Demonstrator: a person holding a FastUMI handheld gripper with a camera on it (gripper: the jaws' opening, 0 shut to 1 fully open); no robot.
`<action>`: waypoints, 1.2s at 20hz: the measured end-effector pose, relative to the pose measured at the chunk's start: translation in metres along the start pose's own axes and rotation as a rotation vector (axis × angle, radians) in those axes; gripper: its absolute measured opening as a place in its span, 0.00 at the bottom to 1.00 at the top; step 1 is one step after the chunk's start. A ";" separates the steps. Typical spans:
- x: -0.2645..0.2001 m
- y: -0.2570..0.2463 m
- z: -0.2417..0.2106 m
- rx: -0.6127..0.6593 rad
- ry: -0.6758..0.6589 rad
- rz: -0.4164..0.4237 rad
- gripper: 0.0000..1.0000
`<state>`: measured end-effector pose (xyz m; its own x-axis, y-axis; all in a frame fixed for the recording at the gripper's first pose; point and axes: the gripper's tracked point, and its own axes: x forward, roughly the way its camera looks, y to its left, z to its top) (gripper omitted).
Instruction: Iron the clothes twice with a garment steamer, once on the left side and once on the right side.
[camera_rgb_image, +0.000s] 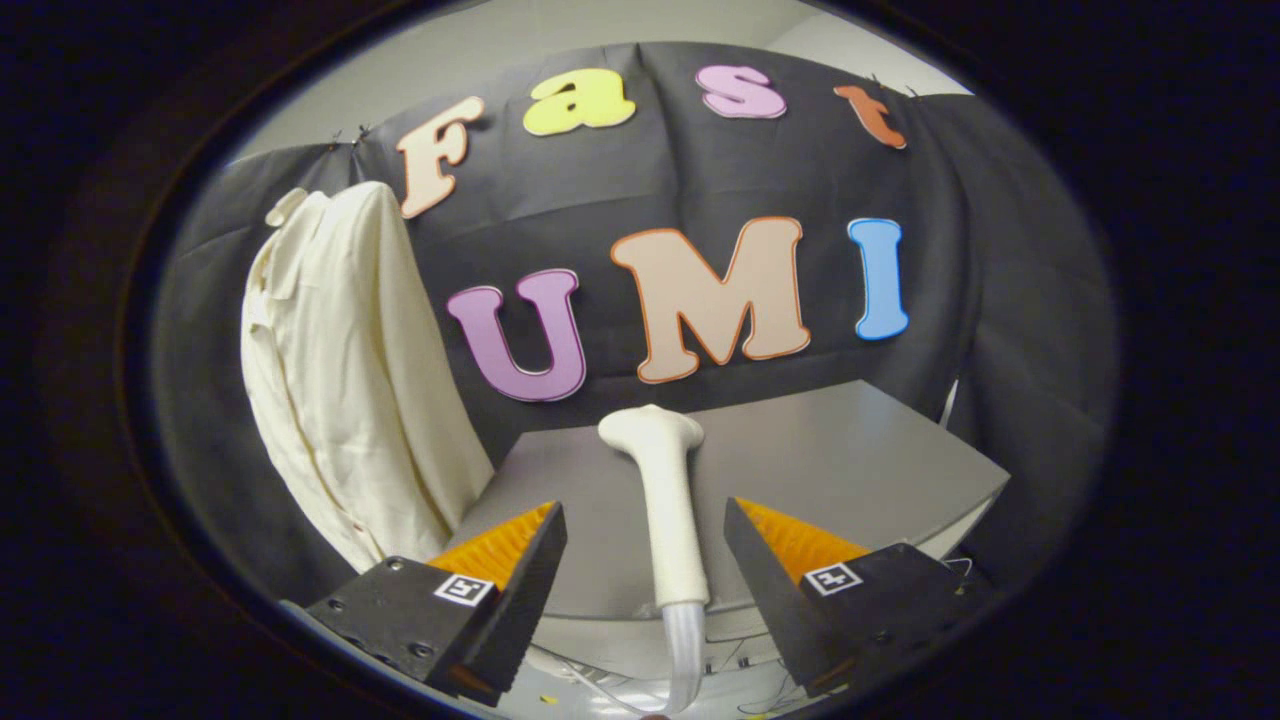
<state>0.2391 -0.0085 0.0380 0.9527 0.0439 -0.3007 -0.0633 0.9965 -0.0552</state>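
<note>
A white garment steamer (668, 500) lies on the grey table (850, 470), head pointing away from me, its handle running back toward me with a clear hose at the near end. My gripper (645, 540) is open, one finger on each side of the handle without touching it. A cream shirt (340, 370) hangs against the black cloth wall, to the left of the table and beyond my left finger.
The table's near edge drops off just under my fingers, with thin cables (590, 680) below it. The black cloth wall (1000, 300) closes in the back and right side.
</note>
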 end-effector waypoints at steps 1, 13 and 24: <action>0.014 -0.003 0.004 -0.018 0.018 -0.009 0.97; 0.115 -0.006 0.013 -0.047 0.357 -0.023 0.96; 0.123 -0.006 -0.001 -0.060 0.411 -0.049 0.47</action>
<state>0.3559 -0.0089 0.0000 0.7576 -0.0475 -0.6510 -0.0497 0.9903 -0.1301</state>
